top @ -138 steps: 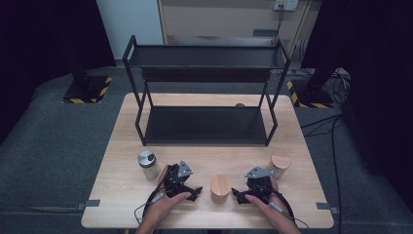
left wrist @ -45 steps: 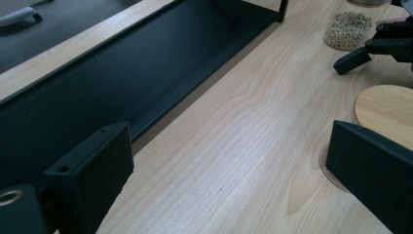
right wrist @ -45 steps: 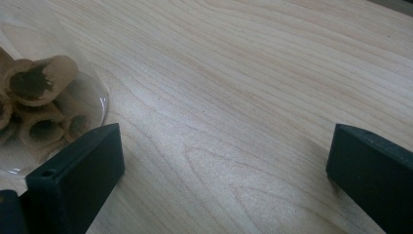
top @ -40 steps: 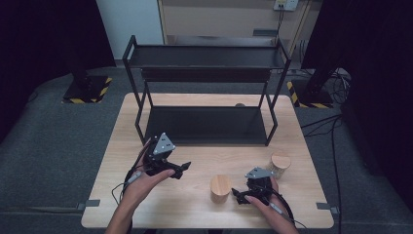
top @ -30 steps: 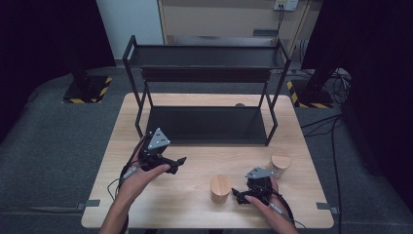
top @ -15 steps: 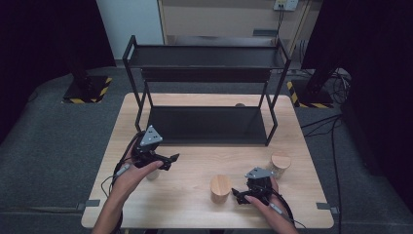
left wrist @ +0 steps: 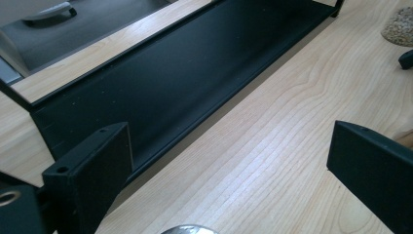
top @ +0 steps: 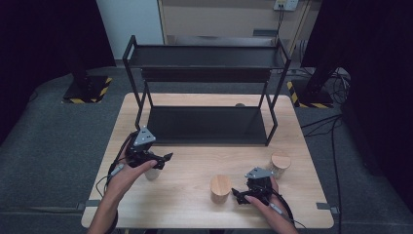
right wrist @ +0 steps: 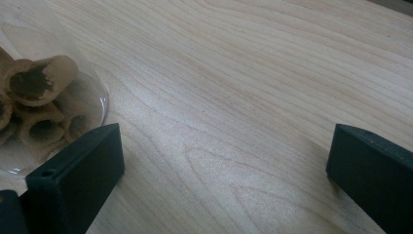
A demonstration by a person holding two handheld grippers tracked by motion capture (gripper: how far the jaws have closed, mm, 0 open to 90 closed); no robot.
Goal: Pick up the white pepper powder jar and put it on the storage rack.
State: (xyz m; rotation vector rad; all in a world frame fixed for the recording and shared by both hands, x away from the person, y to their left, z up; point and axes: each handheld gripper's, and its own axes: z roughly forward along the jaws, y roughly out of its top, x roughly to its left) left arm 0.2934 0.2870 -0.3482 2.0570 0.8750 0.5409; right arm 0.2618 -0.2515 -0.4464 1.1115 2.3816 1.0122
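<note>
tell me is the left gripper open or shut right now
Open. In the left gripper view its two black jaws stand wide apart with bare table between them; the metal-lidded jar sits low between them, not clamped.

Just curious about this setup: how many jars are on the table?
3. A metal-lidded jar under the left tongs, a wood-lidded jar at front centre beside the right tongs, and another wood-lidded jar at the right. The shelf looks bare.

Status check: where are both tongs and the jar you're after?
Left tongs open, over the metal-lidded jar. Right tongs open, low beside the wooden-lidded jar. Table bare up to the rack.
</note>
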